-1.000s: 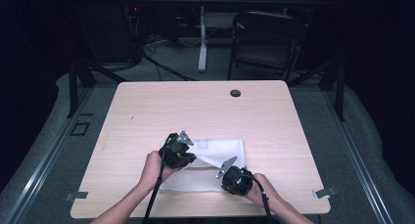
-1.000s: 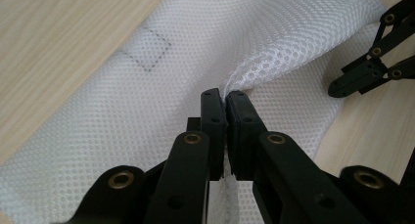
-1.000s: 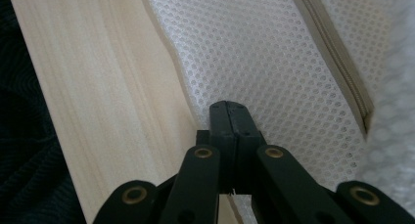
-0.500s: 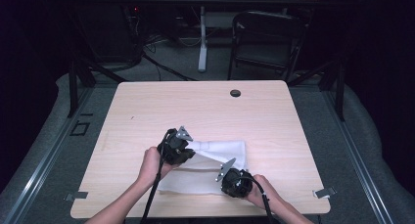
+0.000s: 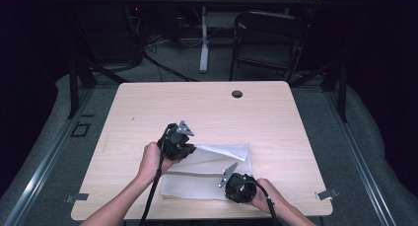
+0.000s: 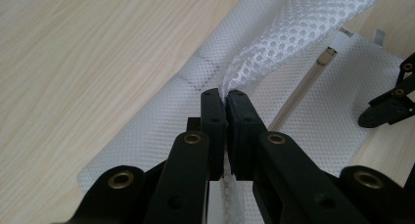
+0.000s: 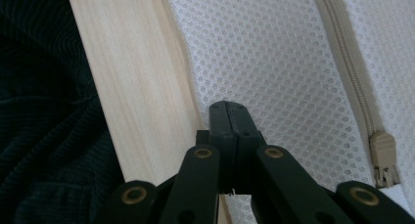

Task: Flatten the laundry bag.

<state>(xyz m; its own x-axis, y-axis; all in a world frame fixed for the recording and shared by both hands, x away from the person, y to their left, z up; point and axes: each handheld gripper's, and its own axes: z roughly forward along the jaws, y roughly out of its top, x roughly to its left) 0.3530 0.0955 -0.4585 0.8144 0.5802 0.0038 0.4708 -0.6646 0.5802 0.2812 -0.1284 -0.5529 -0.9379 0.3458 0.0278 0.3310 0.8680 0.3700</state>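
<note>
Near the tabletop's (image 5: 148,102) front edge lies a white mesh laundry bag (image 5: 217,159), its long axis running left to right between the two hands. At its left end the left gripper (image 6: 224,98) has its jaws clamped on a bunched fold of mesh, lifted clear of the wood. At the near right corner the right gripper (image 7: 229,108) pinches the bag's edge flat beside the zipper pull (image 7: 384,155). Any folding turns on the left end swinging rightward over the pinned side. Both hands hide the pinched corners from above; the bag's contents, if any, cannot be made out.
</note>
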